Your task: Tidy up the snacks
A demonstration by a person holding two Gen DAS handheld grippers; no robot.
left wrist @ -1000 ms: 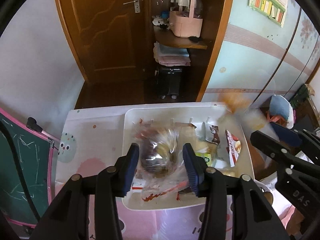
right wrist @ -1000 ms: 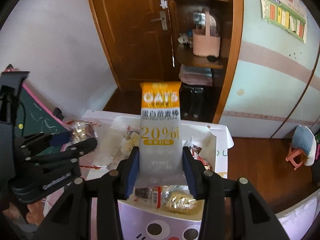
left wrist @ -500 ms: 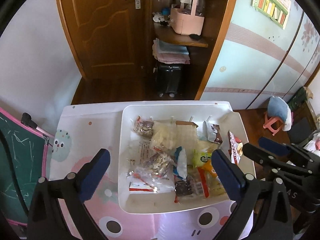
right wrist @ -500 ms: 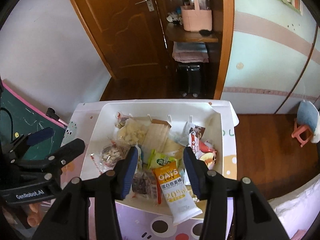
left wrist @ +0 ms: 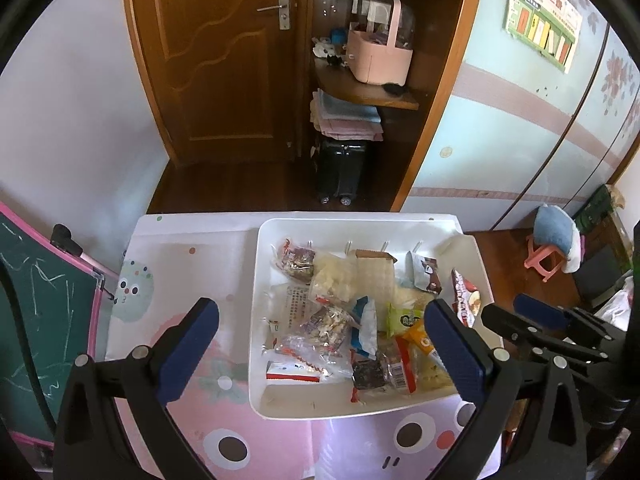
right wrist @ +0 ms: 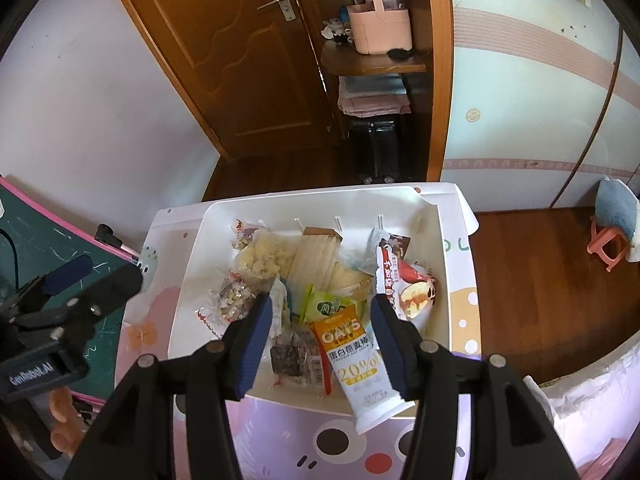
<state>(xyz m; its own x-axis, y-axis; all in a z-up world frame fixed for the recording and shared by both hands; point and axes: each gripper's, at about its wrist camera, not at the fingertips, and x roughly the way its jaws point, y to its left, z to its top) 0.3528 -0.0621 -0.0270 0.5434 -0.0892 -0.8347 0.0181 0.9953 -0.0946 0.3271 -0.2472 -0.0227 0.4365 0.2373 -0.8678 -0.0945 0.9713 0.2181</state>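
Right claw (right wrist: 320, 322) is spreading its blue pads, and the oat bar (right wrist: 358, 364) lies loose between them, untouched. It's a long wrapper, orange on top, white below, big yellow "20%" printed across, resting tilted against the near wall of the white bin (right wrist: 200, 248) with its tail poking over the rim. Left claw (left wrist: 320, 338) hangs spread wide and empty over that bin, which sits on the cartoon-printed bench (left wrist: 192, 272), crammed with mixed snack packets (left wrist: 324, 324).

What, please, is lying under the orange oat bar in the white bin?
The oat bar lies on a green packet and a clear dark-snack wrapper, overhanging the bin rim. Anything deeper is covered.
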